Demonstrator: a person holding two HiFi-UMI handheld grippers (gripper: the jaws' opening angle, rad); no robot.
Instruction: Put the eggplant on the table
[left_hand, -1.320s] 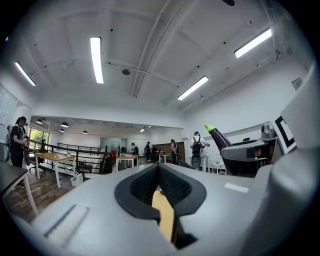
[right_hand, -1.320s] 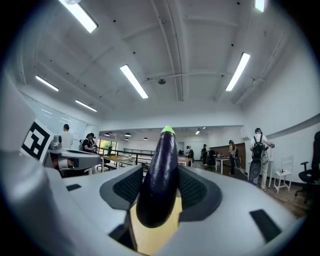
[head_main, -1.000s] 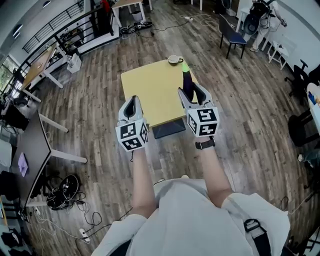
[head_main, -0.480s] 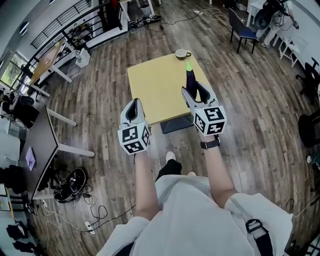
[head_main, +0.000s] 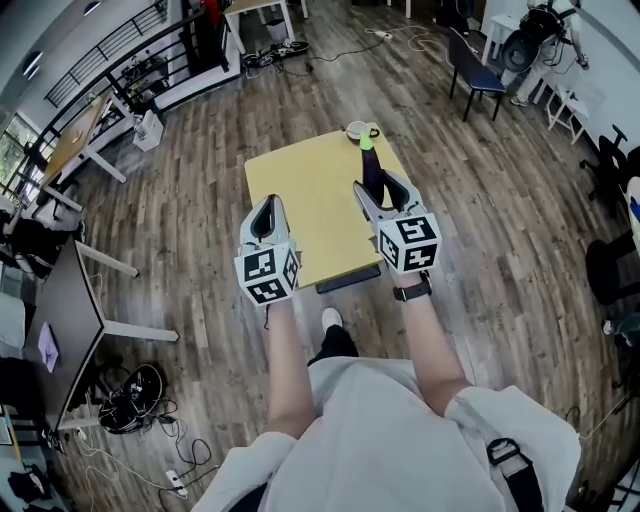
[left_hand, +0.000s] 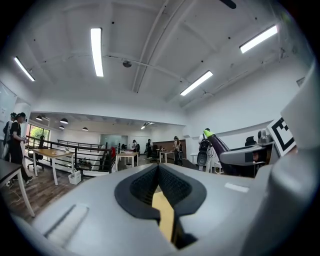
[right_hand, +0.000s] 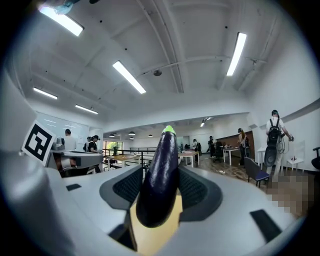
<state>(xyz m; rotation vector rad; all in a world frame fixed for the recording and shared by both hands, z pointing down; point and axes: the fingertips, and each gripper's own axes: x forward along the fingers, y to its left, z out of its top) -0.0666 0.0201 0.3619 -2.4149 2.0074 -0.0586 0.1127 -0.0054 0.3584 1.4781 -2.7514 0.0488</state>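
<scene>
**Purple eggplant clamped in the right tongs above the yellow counter**

Purple and glossy, the eggplant (head_main: 371, 168) sits between the pads of the right tongs (head_main: 374, 181). They are clenched on its thick end, so it is not lying on the counter (head_main: 300, 185). Its green cap points away from the person, toward the cup (head_main: 357, 130) that stands at the counter's far right corner. In the head view the eggplant hangs over the right side of the counter, close to the right edge. The right gripper view shows the eggplant (right_hand: 160, 180) filling the gap of the right tongs (right_hand: 161, 170), with yellow counter top below it.

The left tongs (head_main: 268, 200) hang over the counter's left edge, toward the near left corner, well apart from the eggplant. In the left gripper view the left tongs (left_hand: 159, 167) have their tips together with nothing between them, and only a strip of yellow shows through behind.
</scene>
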